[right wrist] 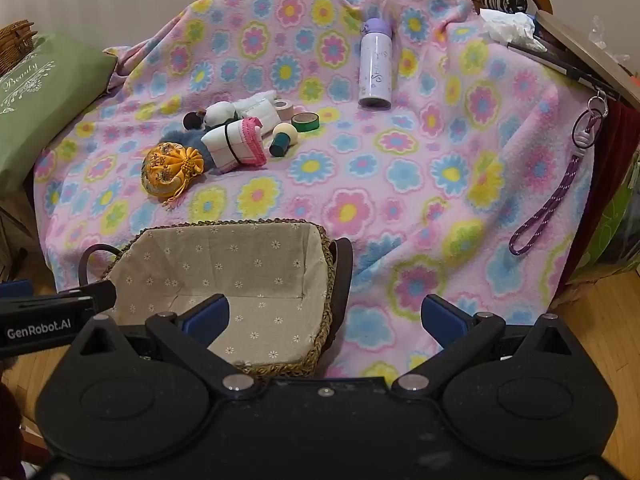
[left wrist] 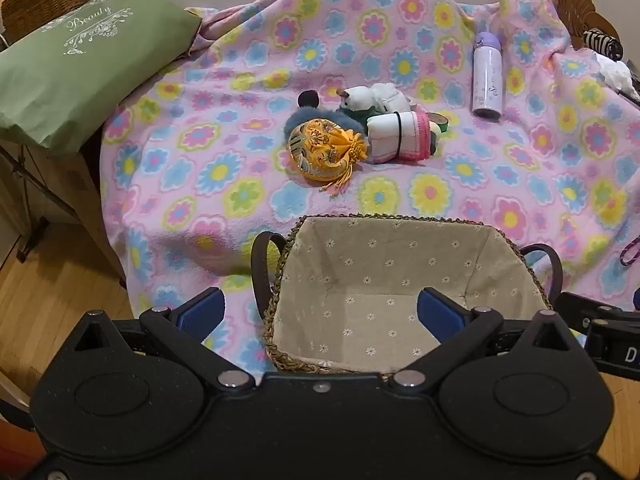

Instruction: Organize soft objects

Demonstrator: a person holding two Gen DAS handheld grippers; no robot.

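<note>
A woven basket (left wrist: 282,264) (right wrist: 326,264) with a flowered cloth lining stands with nothing in it at the near edge of a pink flowered blanket (left wrist: 460,184) (right wrist: 400,184). Beyond it lies a small heap: an orange embroidered pouch (left wrist: 324,150) (right wrist: 170,170), a grey-blue fluffy piece (left wrist: 304,120) (right wrist: 182,138), a rolled white and pink cloth (left wrist: 400,134) (right wrist: 238,142) and a white plush toy (left wrist: 368,98) (right wrist: 220,114). My left gripper (left wrist: 320,312) hangs open over the basket's near left part. My right gripper (right wrist: 326,318) is open over the basket's right rim.
A lilac bottle (left wrist: 487,76) (right wrist: 375,64) lies at the back right. Tape rolls (right wrist: 305,122) and a green-stemmed knob (right wrist: 283,139) lie by the heap. A green pillow (left wrist: 76,64) (right wrist: 40,92) is at left, a purple lanyard (right wrist: 554,196) at right. Wooden floor surrounds the blanket's near corners.
</note>
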